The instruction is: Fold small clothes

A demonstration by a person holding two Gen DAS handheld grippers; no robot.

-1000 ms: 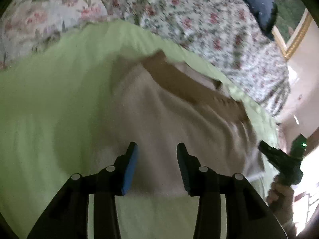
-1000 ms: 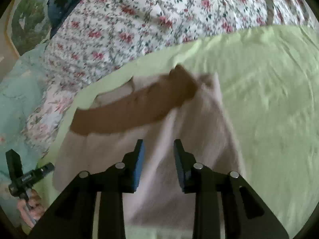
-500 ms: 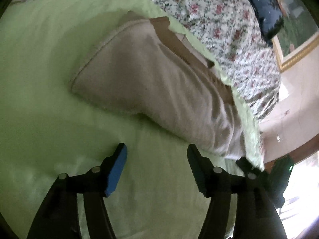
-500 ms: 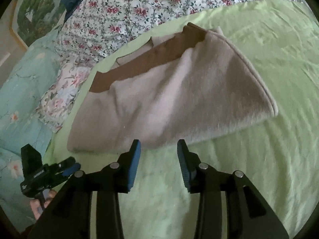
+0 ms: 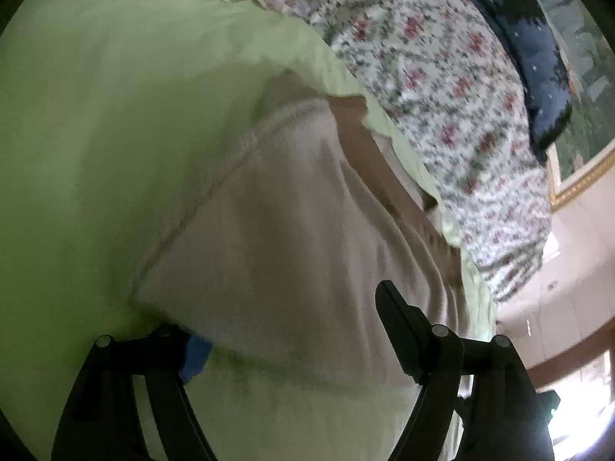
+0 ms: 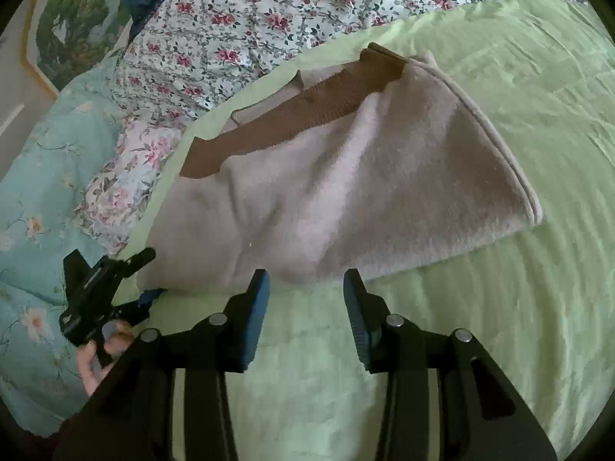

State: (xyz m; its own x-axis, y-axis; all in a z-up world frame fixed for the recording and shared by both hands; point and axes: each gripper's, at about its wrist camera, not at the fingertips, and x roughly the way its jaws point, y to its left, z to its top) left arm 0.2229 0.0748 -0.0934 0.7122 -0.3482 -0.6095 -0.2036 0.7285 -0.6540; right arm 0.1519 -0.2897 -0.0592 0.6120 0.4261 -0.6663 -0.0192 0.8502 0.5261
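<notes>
A beige fleece garment (image 6: 346, 199) with a brown waistband (image 6: 307, 111) lies folded on the light green sheet (image 6: 538, 96). In the left wrist view the garment (image 5: 300, 238) fills the middle. My left gripper (image 5: 292, 330) is open, with its jaws astride the garment's near edge; the left blue pad (image 5: 196, 357) sits under the cloth and the right finger (image 5: 399, 326) above it. The left gripper also shows in the right wrist view (image 6: 142, 280) at the garment's left corner. My right gripper (image 6: 305, 288) is open and empty, just short of the garment's near edge.
A floral quilt (image 6: 238, 30) lies beyond the sheet. A teal floral cover (image 6: 34, 207) is at the left. A dark blue pillow (image 5: 538, 61) and a gold-framed picture (image 5: 580, 180) are at the back.
My left gripper has moved forward onto the garment's near edge, which now lies between its jaws. My right gripper has stayed open, backed off just short of the near edge.
</notes>
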